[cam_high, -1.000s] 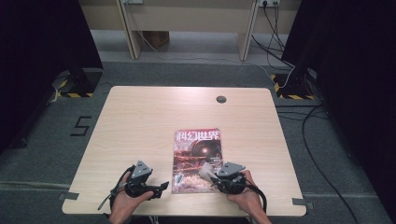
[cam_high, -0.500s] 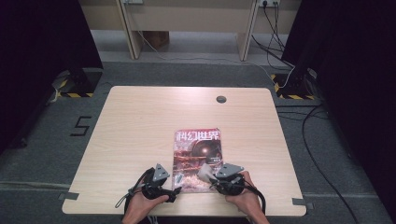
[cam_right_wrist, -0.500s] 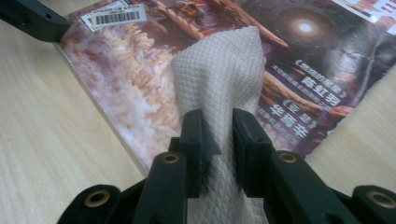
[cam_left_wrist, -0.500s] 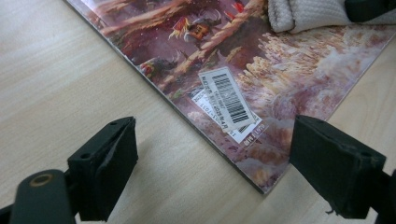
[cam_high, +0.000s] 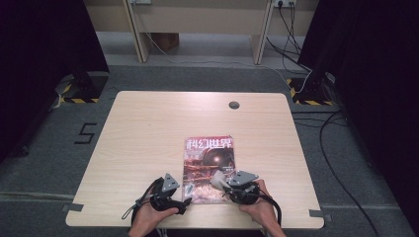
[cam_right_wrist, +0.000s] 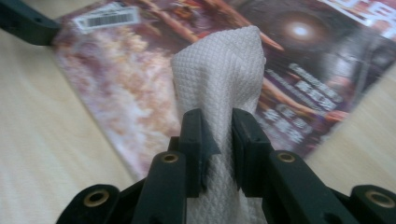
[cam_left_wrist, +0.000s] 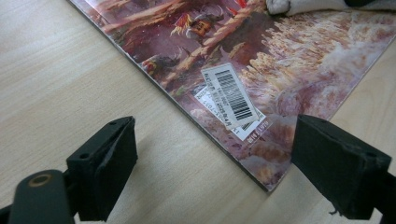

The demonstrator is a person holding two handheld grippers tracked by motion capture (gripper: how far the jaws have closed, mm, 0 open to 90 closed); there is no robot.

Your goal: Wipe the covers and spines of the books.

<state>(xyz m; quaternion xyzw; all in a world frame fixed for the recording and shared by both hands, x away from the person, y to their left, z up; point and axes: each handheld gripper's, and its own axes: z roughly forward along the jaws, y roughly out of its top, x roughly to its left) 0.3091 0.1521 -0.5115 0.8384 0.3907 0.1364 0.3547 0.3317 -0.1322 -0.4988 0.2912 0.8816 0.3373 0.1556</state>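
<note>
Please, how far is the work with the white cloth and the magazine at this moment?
Done: the right gripper is shut on the white quilted paper cloth, held over the colourful glossy magazine on the light wooden table. In hand: the left gripper, jaws open, sits at the magazine's near-left corner, probably to steady it. Left, I think: wiping the cover, as the cloth covers just a small patch.

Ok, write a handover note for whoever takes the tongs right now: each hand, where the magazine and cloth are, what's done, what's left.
Right tongs: shut on the white cloth, which rests on the magazine cover.
Left tongs: open, low at the magazine's near left corner, jaws either side of it, not gripping.
Magazine: flat, closed, near the table front edge.
Done: cloth picked up.
Left: probably steady the corner, then wipe the cover.
</note>
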